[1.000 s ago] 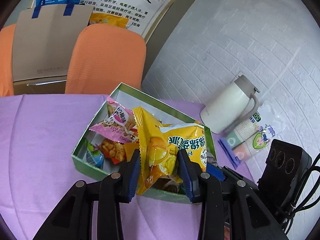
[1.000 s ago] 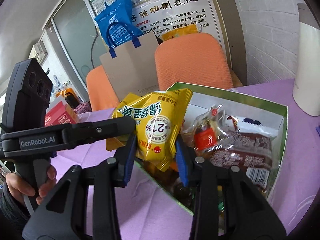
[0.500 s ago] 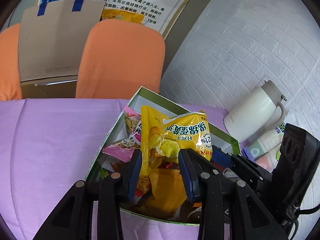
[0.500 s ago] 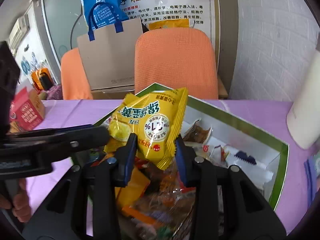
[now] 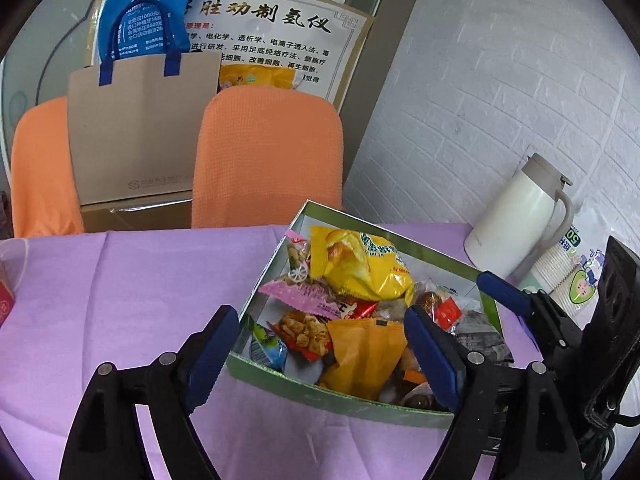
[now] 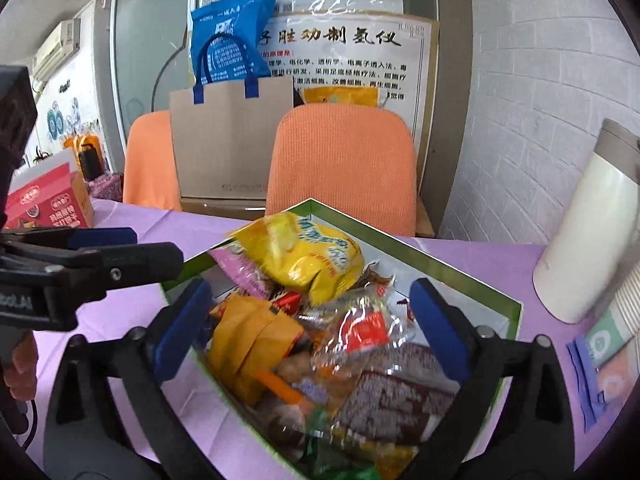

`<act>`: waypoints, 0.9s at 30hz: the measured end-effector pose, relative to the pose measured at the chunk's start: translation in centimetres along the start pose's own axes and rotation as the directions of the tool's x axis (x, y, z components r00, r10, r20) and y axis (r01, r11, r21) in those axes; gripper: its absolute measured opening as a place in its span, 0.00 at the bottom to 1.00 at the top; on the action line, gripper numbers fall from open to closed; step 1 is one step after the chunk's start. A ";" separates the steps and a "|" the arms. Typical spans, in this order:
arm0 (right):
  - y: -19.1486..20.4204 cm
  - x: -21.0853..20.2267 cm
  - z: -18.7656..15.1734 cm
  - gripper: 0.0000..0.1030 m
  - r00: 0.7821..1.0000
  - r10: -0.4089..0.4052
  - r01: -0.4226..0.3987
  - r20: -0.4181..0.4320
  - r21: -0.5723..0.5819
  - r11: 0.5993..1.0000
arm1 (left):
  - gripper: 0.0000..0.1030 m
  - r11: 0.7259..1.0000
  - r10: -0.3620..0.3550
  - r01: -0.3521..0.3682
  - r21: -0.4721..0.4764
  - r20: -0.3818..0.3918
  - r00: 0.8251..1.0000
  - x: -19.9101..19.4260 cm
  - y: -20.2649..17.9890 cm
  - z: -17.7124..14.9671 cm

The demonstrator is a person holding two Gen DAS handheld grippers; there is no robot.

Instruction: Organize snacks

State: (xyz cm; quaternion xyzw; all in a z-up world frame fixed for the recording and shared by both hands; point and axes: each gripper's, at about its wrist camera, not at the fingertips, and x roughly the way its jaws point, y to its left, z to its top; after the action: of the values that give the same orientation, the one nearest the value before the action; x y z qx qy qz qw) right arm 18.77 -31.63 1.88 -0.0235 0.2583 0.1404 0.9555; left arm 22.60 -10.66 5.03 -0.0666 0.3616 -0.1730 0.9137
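Snacks [image 5: 360,328] fill the green box [image 5: 332,394] on the purple table [image 5: 120,280] — a yellow packet [image 5: 360,268] lies on top, toward the box's far corner. Both grippers' jaws have just been opening: left gripper [image 5: 326,354] and right gripper [image 6: 306,328] stand spread, pinching nothing.

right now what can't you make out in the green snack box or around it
- Lower snacks in the green cardboard box: buried under the yellow puffed bag, both views.
- Near snacks, right wrist view: blurred.
- White thermos jug: cut by that view's edge.
- Red carton: cut by left view's edge.
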 end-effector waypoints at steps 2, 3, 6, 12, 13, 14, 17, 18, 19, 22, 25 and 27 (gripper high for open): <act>0.0 -1.5 -0.8 0.98 1.000 0.002 -0.002 -0.002 0.027 1.000 | 0.88 1.000 0.003 -0.003 -0.006 0.007 1.000 -0.9 -0.2 -0.6; 0.1 -2.3 -1.1 0.98 1.000 0.006 -0.006 -0.001 0.037 0.999 | 0.88 1.000 0.009 -0.009 -0.007 0.012 1.000 -1.5 -0.3 -1.1; 0.8 -4.5 -2.3 0.99 1.000 -0.003 0.003 -0.003 0.033 0.999 | 0.88 1.000 0.007 -0.006 -0.018 0.028 1.000 -3.1 -0.7 -2.5; 2.4 -8.9 -4.7 0.99 0.995 -0.099 0.099 -0.016 0.001 0.995 | 0.88 0.999 0.040 -0.040 -0.005 0.034 0.999 -6.3 -2.1 -5.9; 2.5 -9.6 -5.2 0.99 0.995 -0.103 0.104 -0.016 0.005 0.995 | 0.88 0.999 0.037 -0.037 -0.006 0.037 0.999 -6.9 -2.2 -6.5; 2.6 -10.1 -5.5 0.99 0.994 -0.107 0.107 -0.018 0.010 0.994 | 0.88 0.999 0.041 -0.041 -0.005 0.040 0.998 -7.4 -2.3 -7.0; 3.0 -12.0 -7.0 0.99 0.992 -0.127 0.128 -0.022 0.020 0.992 | 0.89 0.995 0.098 -0.099 0.024 0.044 0.994 -8.9 -3.1 -9.0; 3.1 -12.6 -7.6 0.99 0.990 -0.141 0.141 -0.024 0.021 0.990 | 0.89 0.993 0.108 -0.110 0.031 0.050 0.993 -9.3 -3.2 -9.7; 3.2 -13.0 -7.9 0.99 0.988 -0.154 0.154 -0.029 0.021 0.988 | 0.89 0.993 0.114 -0.116 0.038 0.053 0.992 -9.7 -3.4 -10.4; 3.2 -14.4 -9.4 0.99 0.981 -0.191 0.192 -0.033 0.036 0.981 | 0.90 0.989 0.132 -0.134 0.056 0.035 0.991 -10.2 -4.0 -12.4; 3.2 -15.7 -10.7 0.99 0.978 -0.206 0.208 -0.033 0.068 0.976 | 0.90 0.989 0.137 -0.137 0.054 0.014 0.990 -10.4 -4.2 -14.2; 3.2 -16.3 -11.6 0.99 0.975 -0.218 0.220 -0.037 0.079 0.972 | 0.90 0.988 0.141 -0.141 0.055 0.002 0.990 -10.5 -4.3 -15.3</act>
State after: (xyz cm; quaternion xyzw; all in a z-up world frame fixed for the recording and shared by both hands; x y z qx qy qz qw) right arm -1.23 -34.06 0.10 -0.0142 0.2730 0.0229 0.9616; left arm 3.80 -10.81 1.64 -0.0155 0.3613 -0.1176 0.9249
